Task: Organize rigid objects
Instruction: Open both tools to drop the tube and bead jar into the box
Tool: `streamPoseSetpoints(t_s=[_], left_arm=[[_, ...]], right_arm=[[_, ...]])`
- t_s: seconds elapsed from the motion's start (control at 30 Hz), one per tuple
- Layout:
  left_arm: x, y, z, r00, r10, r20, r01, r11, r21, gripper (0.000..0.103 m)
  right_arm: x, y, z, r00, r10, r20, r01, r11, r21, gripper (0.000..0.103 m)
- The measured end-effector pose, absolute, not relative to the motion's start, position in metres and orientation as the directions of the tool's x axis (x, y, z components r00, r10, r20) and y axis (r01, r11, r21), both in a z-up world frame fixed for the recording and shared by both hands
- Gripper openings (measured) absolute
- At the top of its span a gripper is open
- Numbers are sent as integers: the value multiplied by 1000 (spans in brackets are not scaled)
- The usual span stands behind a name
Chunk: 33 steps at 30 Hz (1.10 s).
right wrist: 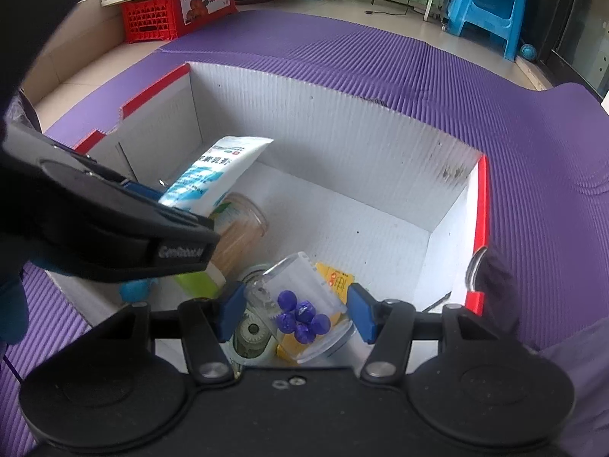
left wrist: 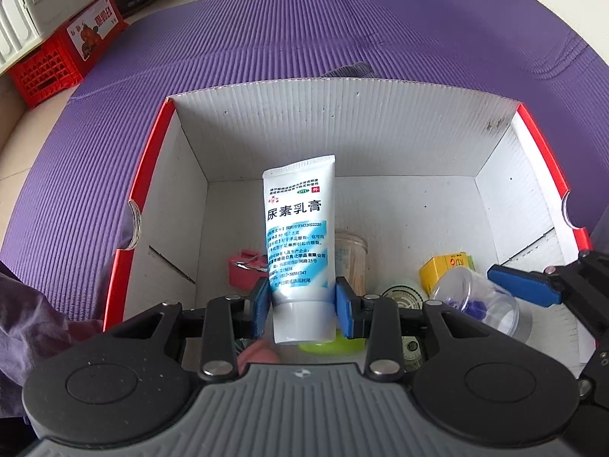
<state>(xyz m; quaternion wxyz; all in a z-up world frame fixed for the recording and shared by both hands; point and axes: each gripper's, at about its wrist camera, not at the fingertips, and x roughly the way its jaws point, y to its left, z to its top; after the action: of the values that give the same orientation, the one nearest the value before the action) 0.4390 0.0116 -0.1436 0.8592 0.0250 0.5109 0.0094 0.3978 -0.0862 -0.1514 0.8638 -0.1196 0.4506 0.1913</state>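
My left gripper [left wrist: 302, 304] is shut on a white cream tube [left wrist: 298, 228] with blue print. Its blue pads pinch the tube just above the cap, and the crimped end points away from the camera. The tube hangs inside an open white cardboard box [left wrist: 342, 125] with red edges. My right gripper [right wrist: 297, 310] is shut on a clear plastic jar [right wrist: 304, 289] holding several purple balls. The jar is tilted low over the box's near right part. In the right wrist view the tube [right wrist: 217, 171] and the left gripper's black body lie to the left.
On the box floor lie a toothpick jar [left wrist: 352, 259], a pink item [left wrist: 243, 270], a yellow carton [left wrist: 445, 270], a green object [left wrist: 327, 346] and a round tin [right wrist: 251, 331]. The box stands on a purple mat [left wrist: 266, 38]. Beyond it are a red crate [left wrist: 64, 49] and a blue stool [right wrist: 487, 11].
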Motion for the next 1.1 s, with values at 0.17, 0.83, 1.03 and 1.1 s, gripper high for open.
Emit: streamPoseSetpoints(t_s=[0.17, 0.83, 1.03, 1.1], left_arm=[[438, 14, -144, 480, 34, -876, -4, 999, 37, 36], [410, 33, -123, 502, 38, -864, -54, 998, 13, 58], [393, 31, -101, 531, 36, -847, -49, 999, 12, 58], [387, 30, -93, 543, 38, -839, -47, 999, 15, 58]], right_arm=[[400, -89, -155, 514, 220, -829, -419, 908, -19, 57], [377, -100, -128, 559, 234, -796, -408, 913, -19, 82], [364, -109, -109, 584, 238, -776, -396, 918, -16, 84], [359, -113, -102, 594, 242, -767, -392, 920, -13, 85]])
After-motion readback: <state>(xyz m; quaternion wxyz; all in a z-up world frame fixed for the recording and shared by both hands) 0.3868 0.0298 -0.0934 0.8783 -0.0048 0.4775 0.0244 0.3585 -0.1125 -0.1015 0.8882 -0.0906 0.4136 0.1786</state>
